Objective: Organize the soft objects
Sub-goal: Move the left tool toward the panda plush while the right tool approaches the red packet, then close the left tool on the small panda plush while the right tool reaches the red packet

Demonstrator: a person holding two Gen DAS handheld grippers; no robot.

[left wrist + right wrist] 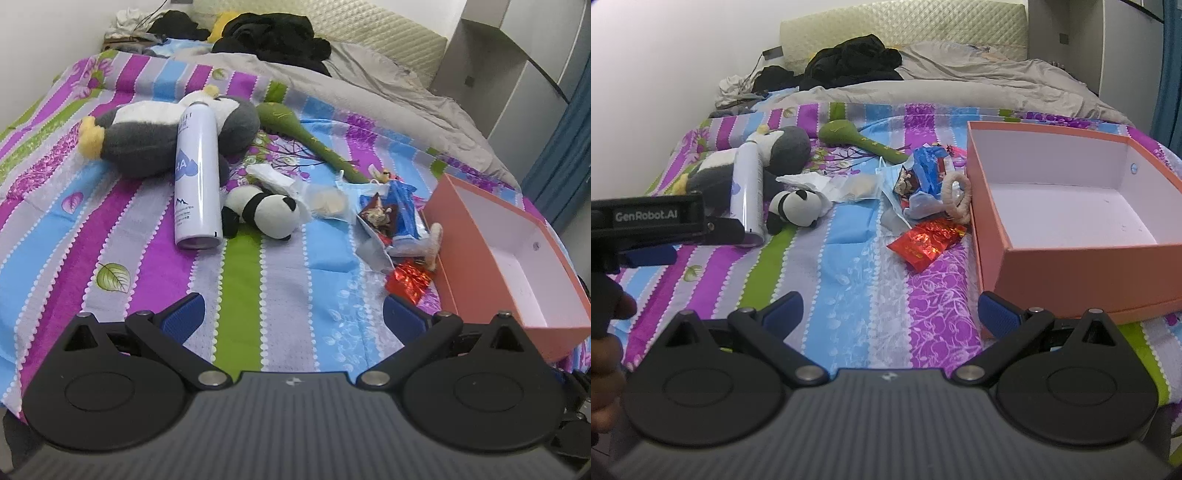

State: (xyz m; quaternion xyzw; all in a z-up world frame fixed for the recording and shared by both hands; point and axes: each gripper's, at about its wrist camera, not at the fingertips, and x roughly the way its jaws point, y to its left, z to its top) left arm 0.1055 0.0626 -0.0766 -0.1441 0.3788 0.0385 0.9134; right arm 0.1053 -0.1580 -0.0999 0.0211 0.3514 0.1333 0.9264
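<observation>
left gripper point(291, 317): fingers wide apart, holding nothing | right gripper point(891, 314): spread wide, holding nothing

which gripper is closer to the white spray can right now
Left. The left gripper sits just beside the base of the white spray can. The right gripper hangs back near the pink box, well off to the can's right.

Your left gripper point(646, 254) carries "GenRobot.AI" in pale letters on its black body, at the left edge of the right wrist view. The white spray can point(197, 173) shows large blue letters "HA"; its smaller print is too fine to read.
</observation>
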